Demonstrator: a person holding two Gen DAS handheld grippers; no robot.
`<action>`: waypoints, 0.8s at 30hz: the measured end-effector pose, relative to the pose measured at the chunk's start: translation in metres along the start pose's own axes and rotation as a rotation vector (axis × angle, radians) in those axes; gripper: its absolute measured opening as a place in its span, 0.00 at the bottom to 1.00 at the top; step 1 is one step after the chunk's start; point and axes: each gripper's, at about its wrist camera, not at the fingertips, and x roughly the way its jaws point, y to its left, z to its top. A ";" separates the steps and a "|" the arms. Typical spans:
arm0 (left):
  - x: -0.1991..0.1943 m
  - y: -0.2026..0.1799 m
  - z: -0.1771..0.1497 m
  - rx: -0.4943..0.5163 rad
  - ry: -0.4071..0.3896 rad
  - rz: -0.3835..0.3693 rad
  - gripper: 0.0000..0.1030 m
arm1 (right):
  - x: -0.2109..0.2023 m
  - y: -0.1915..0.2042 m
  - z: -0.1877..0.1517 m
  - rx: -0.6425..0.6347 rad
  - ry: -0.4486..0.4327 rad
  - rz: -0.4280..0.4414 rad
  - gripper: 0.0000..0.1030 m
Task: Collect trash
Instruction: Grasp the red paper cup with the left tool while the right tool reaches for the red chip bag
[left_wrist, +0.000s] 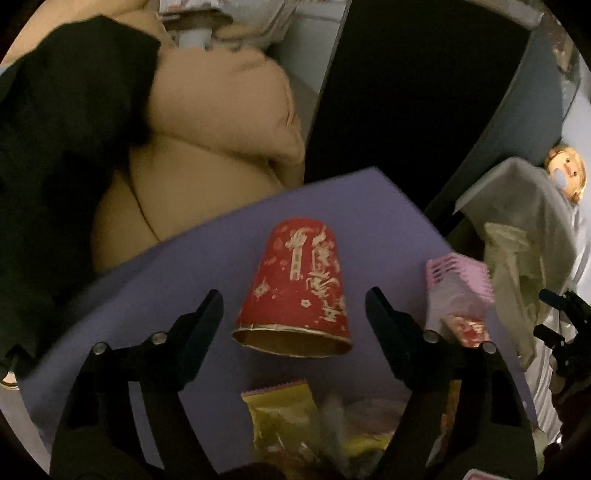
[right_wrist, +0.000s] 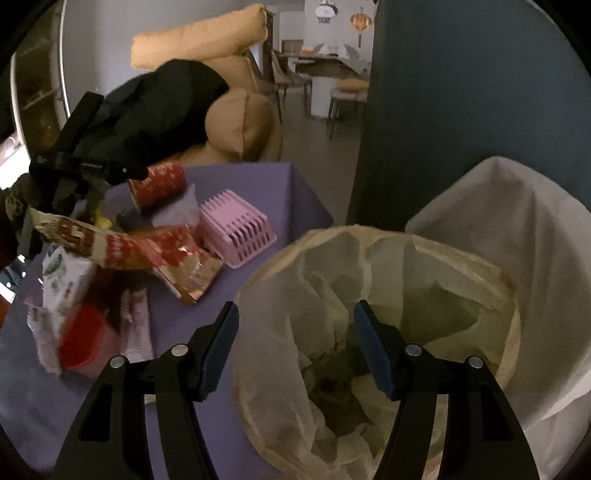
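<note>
One red paper cup (left_wrist: 295, 284) lies on its side on the purple tabletop (left_wrist: 351, 199), its long axis running away from the left wrist camera, open mouth toward the camera and base toward the far edge. Both fingers of the left gripper (left_wrist: 293, 301) are spread wide, one on each side of the cup and clear of it, holding nothing. Just right of the cup sits a pink slotted basket (left_wrist: 458, 277), with a red wrapper (left_wrist: 467, 330) at its near side; a yellow snack packet (left_wrist: 280, 413) lies nearer the camera. The right gripper (right_wrist: 295, 350) hangs over the mouth of the lined trash bin (right_wrist: 369, 258) beside the tabletop's right edge, fingers apart and empty.
</note>
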 end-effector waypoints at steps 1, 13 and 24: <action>0.004 -0.001 0.000 0.002 0.014 0.003 0.66 | 0.002 0.001 0.001 -0.002 0.003 0.000 0.59; -0.060 -0.005 -0.005 -0.095 -0.163 -0.006 0.52 | 0.000 0.034 0.006 -0.094 0.021 0.063 0.59; -0.149 -0.044 -0.075 -0.231 -0.329 0.016 0.53 | 0.044 0.085 0.041 -0.286 0.059 0.299 0.49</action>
